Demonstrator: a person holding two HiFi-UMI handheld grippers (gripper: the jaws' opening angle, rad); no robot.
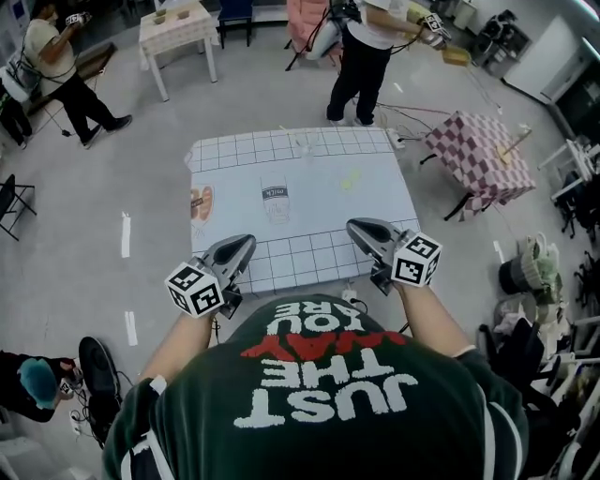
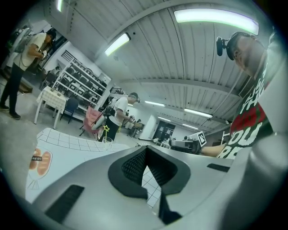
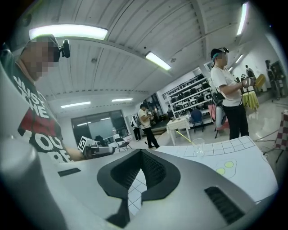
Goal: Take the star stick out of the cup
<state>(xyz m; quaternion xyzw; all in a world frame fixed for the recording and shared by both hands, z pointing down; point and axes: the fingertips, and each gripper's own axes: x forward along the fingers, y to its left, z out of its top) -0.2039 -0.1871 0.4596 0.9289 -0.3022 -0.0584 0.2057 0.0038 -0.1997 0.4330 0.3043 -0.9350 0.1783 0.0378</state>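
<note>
A clear cup stands at the far edge of the grid-patterned table. In the left gripper view the cup holds a thin stick topped by a yellow star. The right gripper view shows the cup with the yellow stick leaning left. My left gripper and right gripper hover over the table's near edge, far from the cup. Both are shut with nothing between the jaws, as the left gripper and right gripper show in their own views.
The table mat carries a printed food picture, a printed cup and yellow-green dots. A person stands just beyond the table. A checked table is to the right, and another table at far left.
</note>
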